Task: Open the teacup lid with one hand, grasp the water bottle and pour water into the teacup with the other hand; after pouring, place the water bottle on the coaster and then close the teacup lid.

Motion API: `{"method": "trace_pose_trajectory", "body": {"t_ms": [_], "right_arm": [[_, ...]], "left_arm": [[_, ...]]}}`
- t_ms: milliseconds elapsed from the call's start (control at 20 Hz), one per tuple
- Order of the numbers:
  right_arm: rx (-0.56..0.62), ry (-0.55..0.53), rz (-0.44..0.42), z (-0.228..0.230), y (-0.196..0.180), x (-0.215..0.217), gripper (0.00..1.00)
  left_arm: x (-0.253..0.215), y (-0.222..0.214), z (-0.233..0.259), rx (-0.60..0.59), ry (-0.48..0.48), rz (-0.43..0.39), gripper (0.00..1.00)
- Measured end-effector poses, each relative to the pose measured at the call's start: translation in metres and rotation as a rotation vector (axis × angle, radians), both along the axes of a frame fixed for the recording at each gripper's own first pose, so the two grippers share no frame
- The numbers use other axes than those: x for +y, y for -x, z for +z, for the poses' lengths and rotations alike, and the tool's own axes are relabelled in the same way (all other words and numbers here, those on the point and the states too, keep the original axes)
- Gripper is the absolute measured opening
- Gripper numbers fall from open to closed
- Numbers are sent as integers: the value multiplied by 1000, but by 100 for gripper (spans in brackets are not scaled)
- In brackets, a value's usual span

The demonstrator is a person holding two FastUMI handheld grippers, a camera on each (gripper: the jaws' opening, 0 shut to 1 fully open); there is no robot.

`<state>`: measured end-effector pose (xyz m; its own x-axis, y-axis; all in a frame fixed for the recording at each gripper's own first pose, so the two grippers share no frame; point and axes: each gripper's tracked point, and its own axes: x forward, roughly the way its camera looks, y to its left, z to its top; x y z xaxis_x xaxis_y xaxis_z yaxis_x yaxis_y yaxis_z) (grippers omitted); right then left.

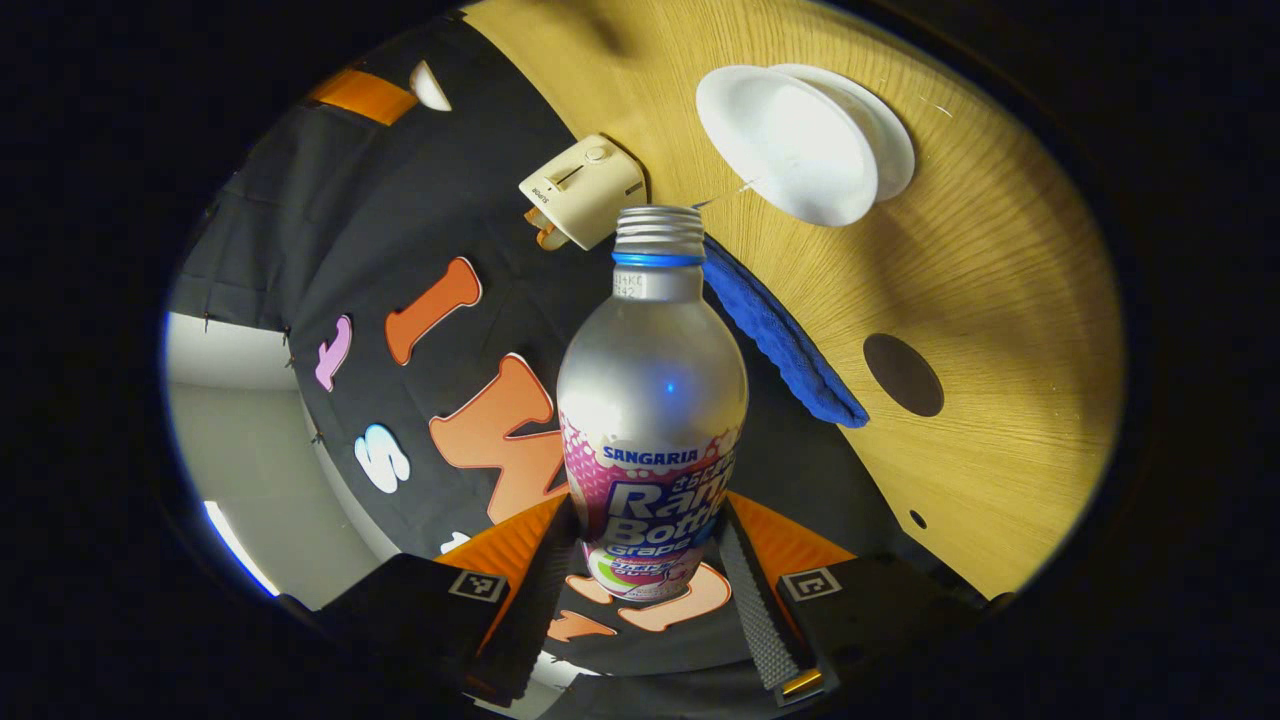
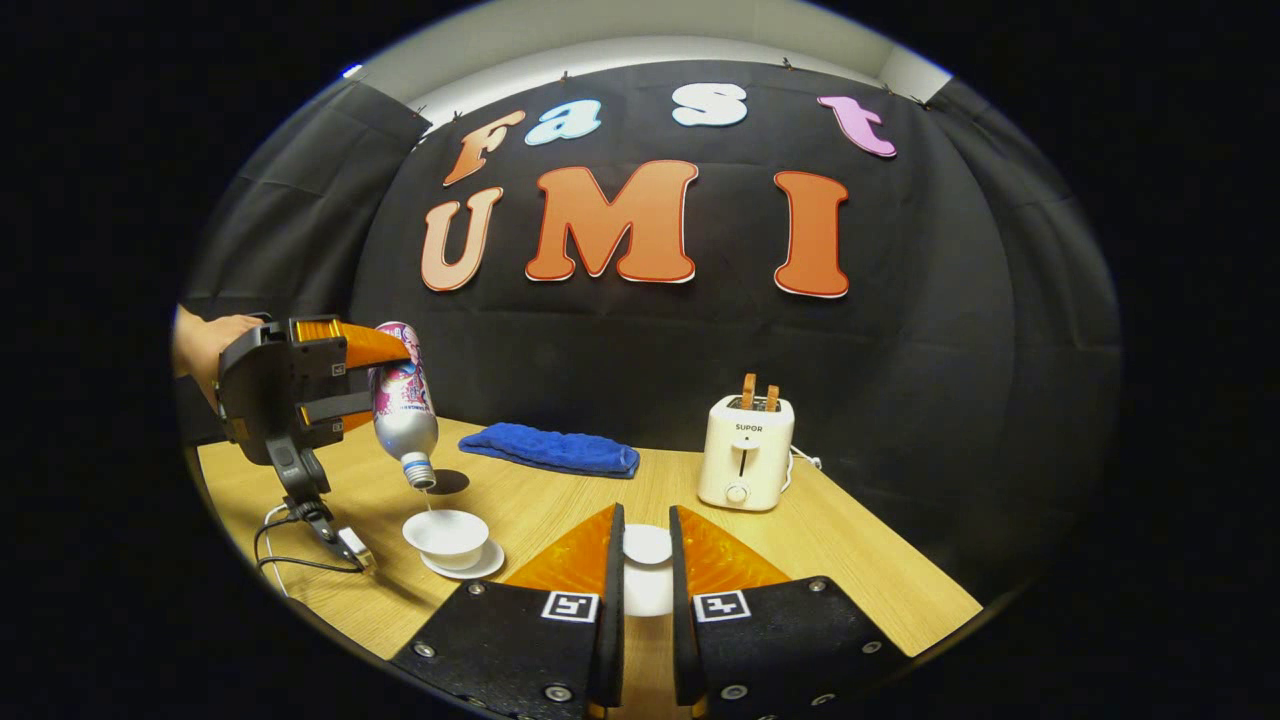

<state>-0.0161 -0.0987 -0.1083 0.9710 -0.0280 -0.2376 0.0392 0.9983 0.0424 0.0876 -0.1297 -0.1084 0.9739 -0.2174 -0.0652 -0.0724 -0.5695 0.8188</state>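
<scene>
Now in the pouring step, as far as can be judged. At far left of the right gripper view, a hand around the left gripper, with both fingers pressed on the printed lower part of the water bottle. Held high and tipped with the mouth down, so as to let a thin stream fall into the teacup just below. Smooth matt metal body, rounded shoulder, threaded neck with no cap; gripped on the wide part, probably to avoid slipping on the curved shoulder.

Under the mouth, a small white cup, open, glossy like porcelain, seated on a shallow white saucer at the near left of the wooden table. Water level inside: cannot tell. Just left of the cup, a thin dark cable lying on the wood.

A little farther than the cup, a dark, flat, round coaster, bare, waiting for the bottle after the pour; close enough for a short move, by judgement. Farther and to the right, a folded blue towel, soft and fluffy, lying flat near the wall.

In the near middle, the right gripper, closed on the white teacup lid, pinched between both fingers and held low over the table, well to the right of the cup; probably to stay clear of the stream and yet be ready for closing.

At right, a cream toaster, boxy with rounded corners, two slices standing in the slots; no part in the task.
</scene>
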Motion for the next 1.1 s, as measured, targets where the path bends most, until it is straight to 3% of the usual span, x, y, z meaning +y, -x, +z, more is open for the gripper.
{"method": "trace_pose_trajectory", "body": {"t_ms": [200, 300, 600, 750, 850, 900, 1100], "right_arm": [[-16, -14, 2, 9, -3, -1, 20], [-16, -19, 4, 9, -5, 1, 20], [-19, -8, 14, 15, -11, 11, 20], [-28, -13, 25, 21, -15, 19, 20], [-36, -26, 41, 24, -18, 27, 20], [-39, -30, 43, 25, -20, 30, 20], [-41, -28, 54, 26, -27, 41, 20]], "left_arm": [[-4, 1, 7, -9, 43, -18, 87], [-8, 1, 15, -18, 71, -37, 82], [0, -10, 56, -70, 234, -40, 84], [8, -14, 80, -99, 404, -36, 81], [10, -12, 96, -123, 564, -25, 88], [16, -12, 103, -128, 647, -14, 84], [38, -7, 112, -85, 980, 45, 84]]}}
